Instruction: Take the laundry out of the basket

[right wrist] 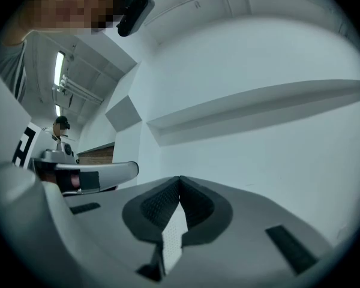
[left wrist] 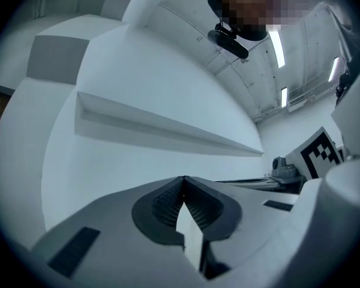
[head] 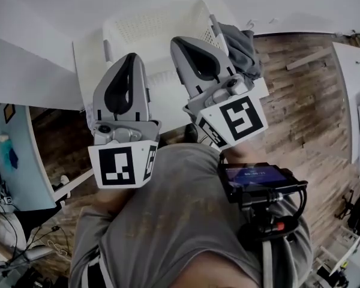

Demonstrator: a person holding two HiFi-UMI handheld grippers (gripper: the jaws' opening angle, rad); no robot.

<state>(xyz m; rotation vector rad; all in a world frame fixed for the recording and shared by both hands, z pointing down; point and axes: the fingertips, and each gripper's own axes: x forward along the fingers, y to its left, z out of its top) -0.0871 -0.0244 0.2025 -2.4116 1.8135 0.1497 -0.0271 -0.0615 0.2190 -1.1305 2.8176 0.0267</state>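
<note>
Grey cloth draped over the white perforated plastic basket rim seems left to remove; left gripper and right gripper sit closed, empty.

white table above wood-plank floor. white perforated laundry basket stands on table. grey garment at basket's right rim; its support unclear.

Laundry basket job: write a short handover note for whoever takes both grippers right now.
Left gripper: shut, nothing between the jaws.
Right gripper: shut, also empty.
Both are raised above the white basket in the head view.
A grey garment hangs at the basket's right edge, beside the right gripper, not gripped.
Left to do: grip that garment and lift it clear. The basket's inside is mostly hidden, so check it.
</note>
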